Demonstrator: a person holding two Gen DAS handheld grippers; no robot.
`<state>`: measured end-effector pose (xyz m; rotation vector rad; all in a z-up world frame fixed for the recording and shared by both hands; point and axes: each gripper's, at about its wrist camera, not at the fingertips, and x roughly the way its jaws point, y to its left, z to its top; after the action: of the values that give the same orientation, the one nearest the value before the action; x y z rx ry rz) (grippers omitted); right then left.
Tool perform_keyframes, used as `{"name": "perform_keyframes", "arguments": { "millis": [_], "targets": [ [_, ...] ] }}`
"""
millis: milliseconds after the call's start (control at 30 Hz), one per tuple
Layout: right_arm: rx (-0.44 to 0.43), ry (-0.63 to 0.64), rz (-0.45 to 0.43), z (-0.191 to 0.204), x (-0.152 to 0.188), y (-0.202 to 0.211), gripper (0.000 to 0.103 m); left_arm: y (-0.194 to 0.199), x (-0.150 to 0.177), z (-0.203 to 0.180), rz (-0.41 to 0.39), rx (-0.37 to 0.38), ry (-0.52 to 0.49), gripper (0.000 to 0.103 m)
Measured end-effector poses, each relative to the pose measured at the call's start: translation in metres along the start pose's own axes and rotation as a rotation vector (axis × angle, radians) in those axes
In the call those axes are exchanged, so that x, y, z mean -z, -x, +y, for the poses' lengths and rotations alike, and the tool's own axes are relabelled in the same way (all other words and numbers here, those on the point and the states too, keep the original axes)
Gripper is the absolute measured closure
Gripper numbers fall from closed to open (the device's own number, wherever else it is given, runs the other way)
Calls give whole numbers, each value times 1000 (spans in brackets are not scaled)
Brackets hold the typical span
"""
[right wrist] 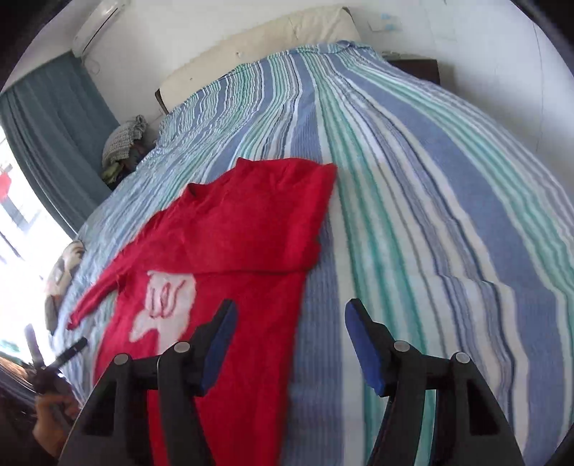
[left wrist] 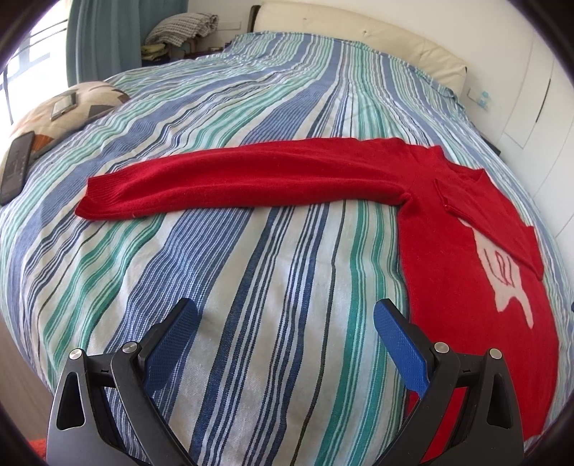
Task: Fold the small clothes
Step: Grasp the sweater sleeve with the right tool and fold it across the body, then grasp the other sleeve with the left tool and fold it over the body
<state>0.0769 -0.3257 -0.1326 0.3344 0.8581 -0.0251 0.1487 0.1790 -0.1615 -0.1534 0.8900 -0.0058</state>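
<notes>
A red sweater (left wrist: 466, 258) with a white motif lies flat on the striped bedspread (left wrist: 251, 272). Its one sleeve (left wrist: 233, 182) stretches out to the left; the other sleeve (right wrist: 258, 222) is folded across the chest. My left gripper (left wrist: 285, 315) hovers open over bare bedspread, just left of the sweater's lower body, with nothing between its pads. In the right wrist view the sweater (right wrist: 233, 286) fills the lower left. My right gripper (right wrist: 290, 319) is open above the sweater's right edge, with nothing gripped. The left gripper (right wrist: 71, 349) shows at the far left with a hand (right wrist: 53, 419) below it.
A patterned cushion (left wrist: 61, 114) with a phone (left wrist: 64, 105) on it and a dark remote (left wrist: 16, 163) lie at the bed's left edge. Folded laundry (left wrist: 183, 27) sits by the curtain (left wrist: 104, 39). A cream headboard (left wrist: 358, 32) and white wardrobe (left wrist: 531, 100) bound the bed.
</notes>
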Motion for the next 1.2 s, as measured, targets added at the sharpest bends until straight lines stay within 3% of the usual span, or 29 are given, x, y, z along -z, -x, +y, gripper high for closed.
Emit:
{"name": "perform_keyframes", "arguments": {
  "millis": [100, 233, 367, 433, 567, 633, 700, 767, 833, 933, 967, 1000, 1067, 1133, 1200],
  "targets": [
    [100, 36, -12, -12, 26, 21, 39, 1, 1, -5, -5, -1, -24, 4],
    [163, -39, 8, -42, 66, 36, 39, -1, 4, -10, 4, -5, -37, 4],
    [144, -206, 10, -60, 82, 35, 39, -5, 3, -8, 12, 8, -11, 4],
    [129, -204, 8, -58, 79, 34, 39, -4, -1, -1, 23, 39, 25, 4],
    [113, -124, 18, -41, 82, 31, 39, 16, -27, 58, -32, 153, 270, 5],
    [106, -92, 27, -35, 84, 29, 39, 17, -38, 103, -59, 151, 447, 5],
    [100, -75, 45, -29, 86, 22, 37, 8, -42, 145, -51, 116, 602, 14],
    [98, -72, 53, -27, 88, 19, 35, -9, -43, 178, -12, 72, 696, 22],
    [94, -67, 54, -25, 87, 18, 34, -26, -42, 200, 22, 82, 772, 25],
    [94, -55, 57, -22, 88, 17, 33, -34, -48, 213, -28, 109, 805, 25],
    [97, -49, 60, -21, 89, 16, 33, -36, -53, 214, -43, 108, 796, 32],
    [101, -44, 63, -21, 90, 16, 33, -39, -57, 214, -48, 106, 780, 60],
    [106, -39, 67, -20, 91, 15, 33, -50, -65, 213, 13, 67, 751, 99],
    [105, -39, 65, -19, 91, 15, 33, -44, -77, 206, 9, 34, 709, 100],
    [96, -42, 63, -20, 92, 15, 31, -25, -100, 183, -41, 58, 619, 100]
  ]
}}
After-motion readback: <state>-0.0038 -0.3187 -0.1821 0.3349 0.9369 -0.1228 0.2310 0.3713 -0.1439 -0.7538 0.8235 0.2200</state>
